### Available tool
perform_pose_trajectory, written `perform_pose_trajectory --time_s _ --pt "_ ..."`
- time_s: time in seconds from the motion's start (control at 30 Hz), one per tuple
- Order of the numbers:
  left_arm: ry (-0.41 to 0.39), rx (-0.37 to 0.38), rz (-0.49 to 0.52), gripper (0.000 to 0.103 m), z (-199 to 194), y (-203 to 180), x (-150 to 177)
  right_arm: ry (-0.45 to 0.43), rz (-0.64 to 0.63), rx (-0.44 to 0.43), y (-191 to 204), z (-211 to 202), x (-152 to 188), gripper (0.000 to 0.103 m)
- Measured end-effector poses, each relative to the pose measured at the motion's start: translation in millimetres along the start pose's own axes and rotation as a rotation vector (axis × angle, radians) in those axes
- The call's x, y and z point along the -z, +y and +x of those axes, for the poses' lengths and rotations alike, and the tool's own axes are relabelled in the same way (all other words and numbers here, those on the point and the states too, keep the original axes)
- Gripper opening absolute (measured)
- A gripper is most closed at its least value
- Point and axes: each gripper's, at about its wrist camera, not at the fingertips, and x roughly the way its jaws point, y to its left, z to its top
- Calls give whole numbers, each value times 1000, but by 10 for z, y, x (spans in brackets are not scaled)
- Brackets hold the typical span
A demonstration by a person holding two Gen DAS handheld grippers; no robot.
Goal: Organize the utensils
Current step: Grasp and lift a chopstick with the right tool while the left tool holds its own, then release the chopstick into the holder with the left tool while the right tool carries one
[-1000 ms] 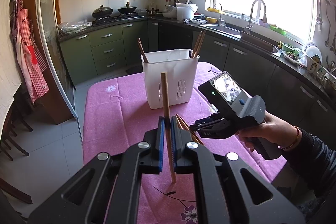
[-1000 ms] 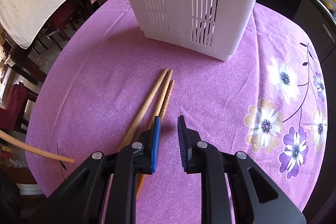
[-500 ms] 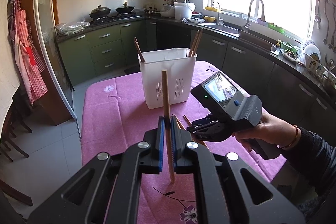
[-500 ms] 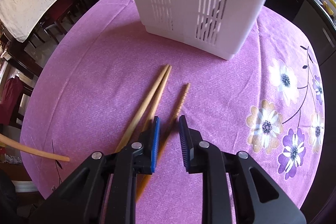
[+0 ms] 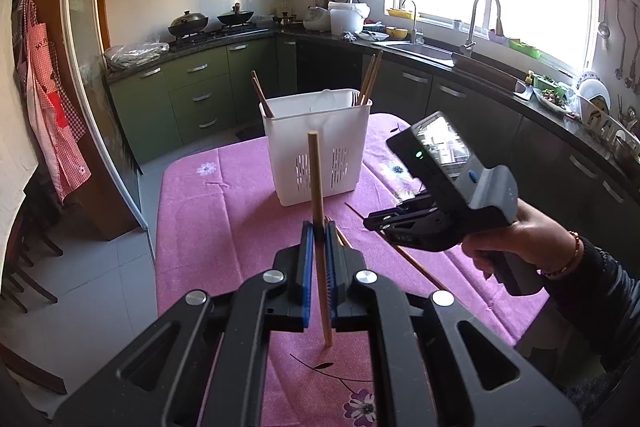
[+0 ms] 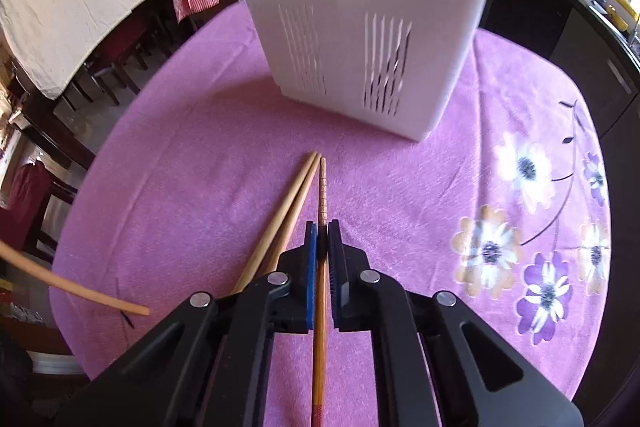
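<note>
A white slotted utensil holder (image 5: 318,147) stands mid-table on the purple cloth, with several chopsticks in it; it also shows in the right wrist view (image 6: 360,27). My left gripper (image 5: 318,231) is shut on a pale chopstick (image 5: 316,179), held upright above the table in front of the holder. My right gripper (image 6: 322,233) is shut on a darker ridged chopstick (image 6: 322,187), lifted lengthwise between the pads. Two pale chopsticks (image 6: 286,211) lie on the cloth just left of it. The right gripper shows in the left wrist view (image 5: 404,223), low over the table.
The table's near left edge (image 5: 160,227) drops to a tiled floor. Kitchen counters, a stove and a sink (image 5: 416,47) run along the back and right. The tip of the left gripper's chopstick (image 6: 80,291) enters the right wrist view at the left.
My right gripper has closed on the darker chopstick and lifted it off the cloth. My left gripper has drawn back a little from the holder, still holding its chopstick.
</note>
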Motion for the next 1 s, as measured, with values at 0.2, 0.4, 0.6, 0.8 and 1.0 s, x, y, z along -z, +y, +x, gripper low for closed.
perform_pose_trajectory --time_s 0.2,0.4,0.6,0.8,1.0 --pt "2 -3 7 6 -16 -14 12 -183 20 -39 -105 -804 55 6" --pt "-1 -4 8 6 -26 -23 19 -341 12 -39 -140 -1531 285 6" --pt "-12 -9 -3 6 -41 -3 5 -364 0 -26 -61 -1703 493 6" --pt "-26 2 9 6 -123 -12 -135 -363 -3 -33 -77 -1674 493 6" --pt "-75 47 26 6 -222 21 -661 -362 -11 -43 -79 -1663 485 6"
